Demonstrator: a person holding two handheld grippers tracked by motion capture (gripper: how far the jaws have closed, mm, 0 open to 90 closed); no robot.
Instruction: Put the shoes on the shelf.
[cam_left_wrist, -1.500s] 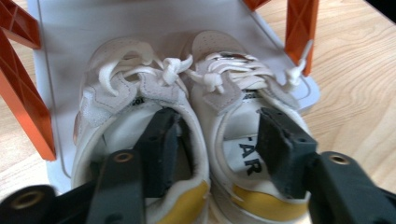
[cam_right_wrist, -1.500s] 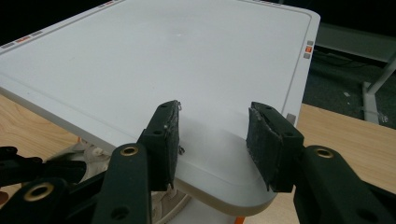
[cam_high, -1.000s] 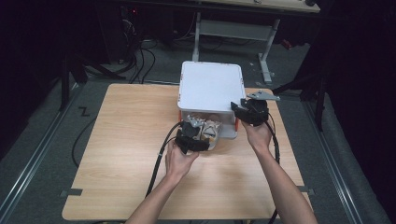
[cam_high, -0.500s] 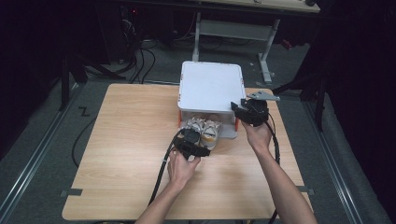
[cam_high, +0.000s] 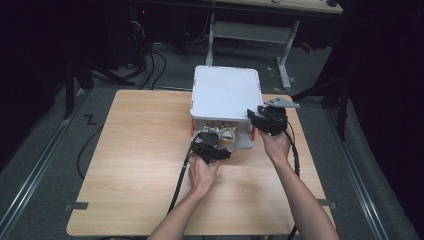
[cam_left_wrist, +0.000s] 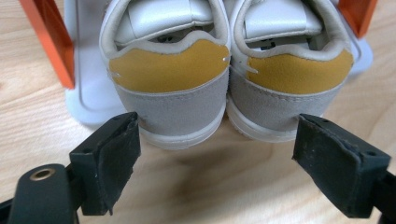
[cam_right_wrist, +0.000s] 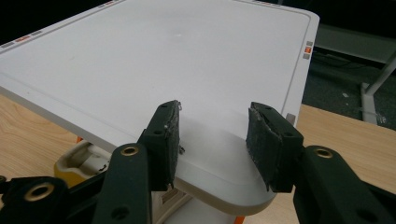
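Right gripper (cam_right_wrist: 212, 144) props the box lid (cam_high: 225, 92) up; left gripper (cam_left_wrist: 217, 163), jaws just opened wide, releases the shoes (cam_left_wrist: 170, 79) beneath it

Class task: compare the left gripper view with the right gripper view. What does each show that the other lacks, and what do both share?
Left gripper view: two shoe heels with yellow patches, side by side on the box's white base, between orange posts, with the left gripper open in front of them.

Right gripper view: the box's white lid beneath the right gripper.

Both: the wooden table, black padded jaws.
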